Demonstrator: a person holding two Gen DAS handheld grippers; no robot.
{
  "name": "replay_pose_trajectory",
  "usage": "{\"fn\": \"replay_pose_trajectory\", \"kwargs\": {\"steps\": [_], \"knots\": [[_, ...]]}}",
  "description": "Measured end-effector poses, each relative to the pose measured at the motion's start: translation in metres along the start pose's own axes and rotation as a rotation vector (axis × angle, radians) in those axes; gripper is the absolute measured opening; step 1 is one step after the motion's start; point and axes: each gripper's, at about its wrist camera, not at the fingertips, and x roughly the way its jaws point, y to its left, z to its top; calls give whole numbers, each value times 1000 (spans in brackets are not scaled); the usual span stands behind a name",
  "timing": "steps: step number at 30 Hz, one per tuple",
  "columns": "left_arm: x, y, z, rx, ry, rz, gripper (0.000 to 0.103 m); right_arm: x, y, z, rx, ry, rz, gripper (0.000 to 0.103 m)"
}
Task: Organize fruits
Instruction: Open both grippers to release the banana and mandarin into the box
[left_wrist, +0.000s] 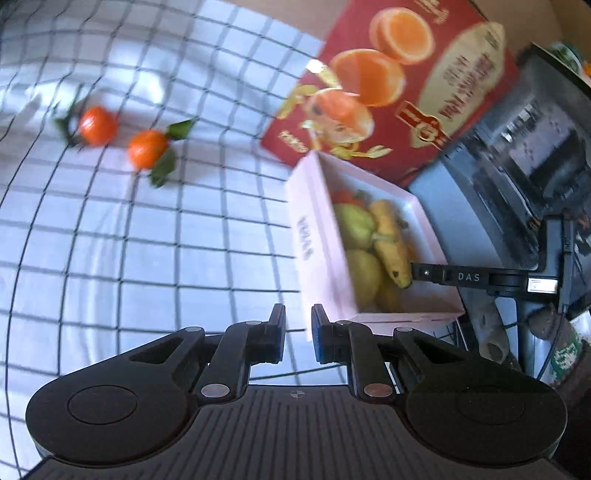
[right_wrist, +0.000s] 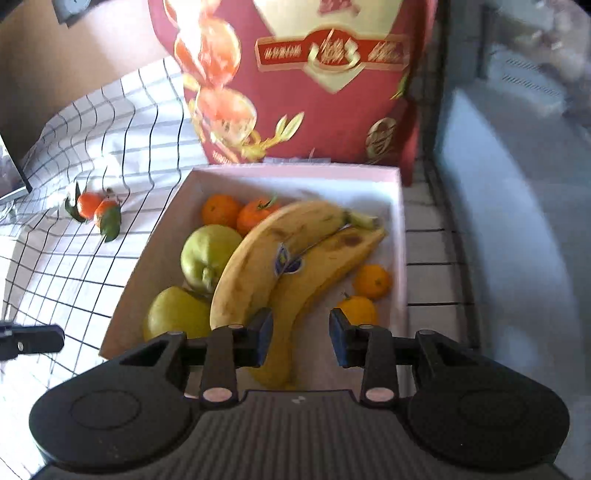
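A: Step in hand? Two leafy tangerines (left_wrist: 122, 138) are left out on the checked cloth (left_wrist: 110, 258), well apart from the pink box (right_wrist: 400, 236). The rest is already boxed: bananas (right_wrist: 291, 258), green apples (right_wrist: 207, 258), small oranges (right_wrist: 371, 280).

B: Left gripper (left_wrist: 298, 332) is seen narrowed to its tightest, nothing between the jaws. Right gripper (right_wrist: 301, 334) is held over the box, jaws slightly parted, nothing pinched as far as can be judged; the banana only lies beyond them.

A: Next move, probably: left jaws must be opened wider and brought to a tangerine.

B: Textures: tangerine skin glossy, round, likely to roll; leaves stiff. Cloth wrinkled. Box is thin card, red carton (left_wrist: 406, 92) behind is printed card.
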Motion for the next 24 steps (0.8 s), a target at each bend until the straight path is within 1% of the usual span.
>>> {"fn": "replay_pose_trajectory", "kwargs": {"steps": [3,5,7,13,14,16,17,18,20,21,22,23,24], "knots": [[-2,14,-1,-45,-6,5,17,16,4,3,-4,52,14,34],[-5,21,-3,-68,-13,9,17,18,6,5,4,60,26,34],[-8,26,-4,-84,-15,11,17,19,10,8,-22,69,8,34],[-15,33,-2,-88,-12,25,17,18,14,10,-90,92,-11,34],[-17,33,-1,-87,-16,26,17,17,15,10,-102,106,1,34],[-21,34,0,-86,-24,28,17,18,14,8,-123,148,49,35],[-22,34,1,-86,-27,29,17,17,15,5,-137,162,59,38],[-22,35,1,-88,-28,30,17,18,17,2,-152,169,64,46],[-21,35,2,-88,-22,32,17,22,21,-2,-167,173,58,50],[-20,34,1,-84,-17,31,17,24,22,-2,-154,158,58,50],[-20,33,1,-78,-11,30,17,28,23,-1,-146,161,53,50],[-20,32,1,-71,-3,27,17,33,25,0,-141,165,38,45],[-20,31,1,-64,0,21,17,38,26,0,-147,178,8,37]]}}
